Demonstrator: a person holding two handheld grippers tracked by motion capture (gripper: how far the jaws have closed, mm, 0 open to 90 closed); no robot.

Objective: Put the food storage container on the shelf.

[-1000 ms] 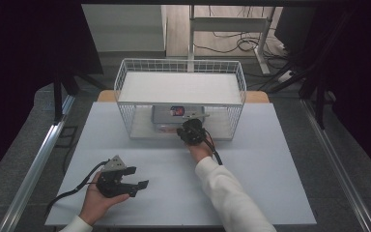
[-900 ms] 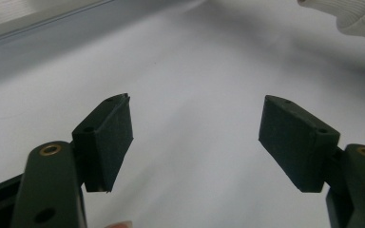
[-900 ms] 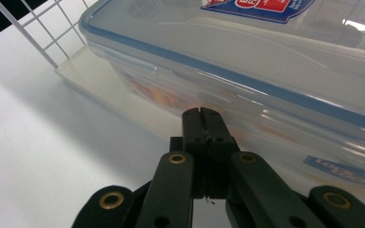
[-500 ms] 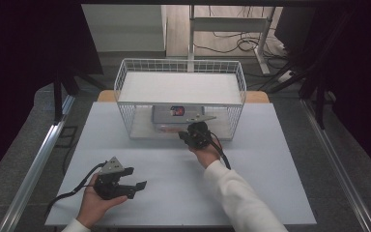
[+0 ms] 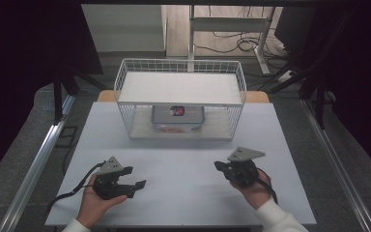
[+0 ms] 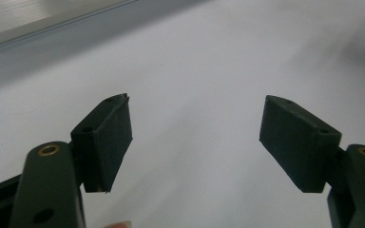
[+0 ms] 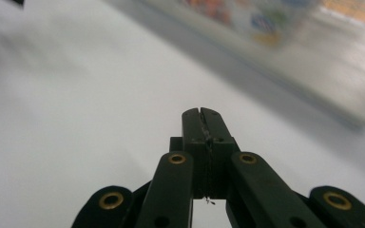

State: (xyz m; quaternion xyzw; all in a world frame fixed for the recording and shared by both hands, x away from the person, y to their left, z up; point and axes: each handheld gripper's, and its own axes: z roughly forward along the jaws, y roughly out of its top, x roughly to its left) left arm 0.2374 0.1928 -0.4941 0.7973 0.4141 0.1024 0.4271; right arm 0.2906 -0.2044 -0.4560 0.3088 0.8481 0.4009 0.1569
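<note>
**Both grippers over the bare counter, the box well apart inside the wire rack**

Several things are hard to make out. The box (image 5: 178,117) on the lower level of the wire rack (image 5: 181,104) is seen through the mesh in the high view, so its printed lid is read only as a pale rectangle with a small red and dark mark; what lies at its front edge, a faint orange patch, cannot be identified. In the right gripper view the same box (image 7: 252,16) is blurred and cut off by the top edge, and only smeared colours are made out. The person's forearms are cut off by the bottom edge of the high view, with one white sleeve (image 5: 275,220) partly seen. The trailing cable of the left gripper is lost against the dark floor beyond the counter edge.

The left gripper (image 5: 134,186) is held low over the near left part of the white counter (image 5: 183,169), and its fingers (image 6: 107,137) are seen spread wide apart with nothing but bare counter between them. The right gripper (image 5: 219,166) is held over the near right part of the counter; its fingers (image 7: 192,126) are seen pressed together, pad against pad, with nothing pinched.

The box stands well apart from both pairs of fingers, beyond them toward the far side of the counter, roughly midway between the two grippers, and is touched by neither.
</note>
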